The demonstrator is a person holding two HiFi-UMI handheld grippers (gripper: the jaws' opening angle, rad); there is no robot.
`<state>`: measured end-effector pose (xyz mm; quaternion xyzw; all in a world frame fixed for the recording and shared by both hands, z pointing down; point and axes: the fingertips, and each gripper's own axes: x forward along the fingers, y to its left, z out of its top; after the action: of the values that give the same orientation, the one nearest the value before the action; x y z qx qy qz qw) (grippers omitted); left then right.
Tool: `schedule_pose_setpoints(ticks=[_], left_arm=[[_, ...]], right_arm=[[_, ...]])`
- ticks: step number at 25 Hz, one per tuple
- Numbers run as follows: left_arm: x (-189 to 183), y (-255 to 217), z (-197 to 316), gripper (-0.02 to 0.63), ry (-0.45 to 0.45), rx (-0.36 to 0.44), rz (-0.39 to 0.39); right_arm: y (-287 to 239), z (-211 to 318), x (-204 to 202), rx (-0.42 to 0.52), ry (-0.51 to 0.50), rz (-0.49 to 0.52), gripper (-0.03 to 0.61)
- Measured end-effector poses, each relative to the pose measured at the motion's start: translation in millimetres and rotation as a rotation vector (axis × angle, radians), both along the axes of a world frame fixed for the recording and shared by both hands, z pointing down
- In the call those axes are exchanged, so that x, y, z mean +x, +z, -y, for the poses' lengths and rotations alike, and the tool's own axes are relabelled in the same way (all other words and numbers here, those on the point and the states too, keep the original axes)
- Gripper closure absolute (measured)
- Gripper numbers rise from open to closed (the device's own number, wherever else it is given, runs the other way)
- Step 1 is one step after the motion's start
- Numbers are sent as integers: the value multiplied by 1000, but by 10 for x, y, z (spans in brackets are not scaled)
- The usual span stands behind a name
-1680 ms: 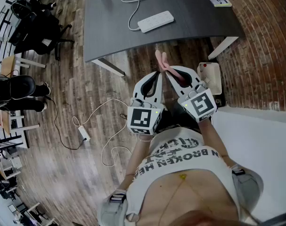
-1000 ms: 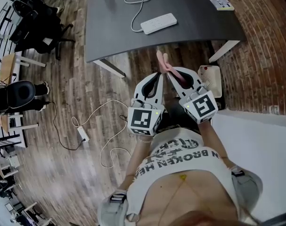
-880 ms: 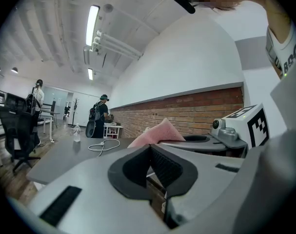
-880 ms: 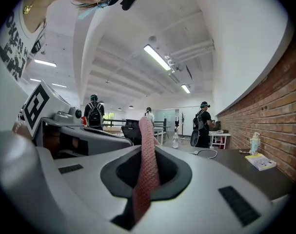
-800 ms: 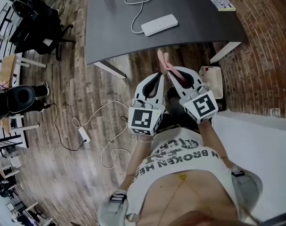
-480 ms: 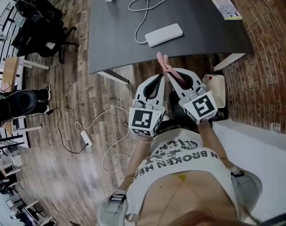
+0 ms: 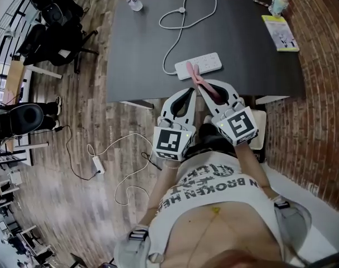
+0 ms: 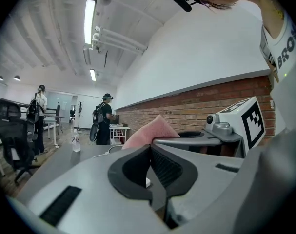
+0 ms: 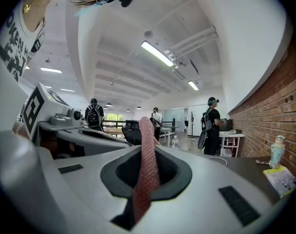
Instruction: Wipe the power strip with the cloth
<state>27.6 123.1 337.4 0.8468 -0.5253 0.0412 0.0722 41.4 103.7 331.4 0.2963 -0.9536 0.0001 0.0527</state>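
Note:
A white power strip (image 7: 209,62) lies near the front edge of the dark grey table (image 7: 141,54), its white cable (image 7: 183,15) looping toward the far side. My right gripper (image 7: 203,88) is shut on a pink cloth (image 7: 194,76), whose free end sticks out forward over the strip's left end. In the right gripper view the cloth (image 9: 148,130) rises from between the closed jaws of the right gripper (image 9: 146,152). My left gripper (image 7: 190,89) is beside it, shut and holding nothing. In the left gripper view the left gripper (image 8: 150,152) has its jaws together, and the cloth (image 8: 150,130) shows just beyond.
A water bottle (image 7: 133,0) stands at the table's far left. A cup (image 7: 280,3) and a booklet (image 7: 281,32) are at the far right. Office chairs (image 7: 52,21) are to the left. A second strip with cable (image 7: 99,164) lies on the wooden floor. A brick wall (image 7: 320,94) runs along the right.
The table and power strip have come much closer in the head view. Both grippers, side by side as before, now reach the table's front edge, with the cloth's tip over the strip.

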Motion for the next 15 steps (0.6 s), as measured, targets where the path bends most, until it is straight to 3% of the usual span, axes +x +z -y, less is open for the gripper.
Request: schedule_pose_setpoints(ticks=[7, 15], left_arm=[[35, 171, 524, 606, -65, -39, -5], [-66, 288, 822, 606, -91, -72, 7]], right_arm=[[129, 545, 53, -37, -79, -40, 561], [318, 842, -4, -82, -97, -50, 561]])
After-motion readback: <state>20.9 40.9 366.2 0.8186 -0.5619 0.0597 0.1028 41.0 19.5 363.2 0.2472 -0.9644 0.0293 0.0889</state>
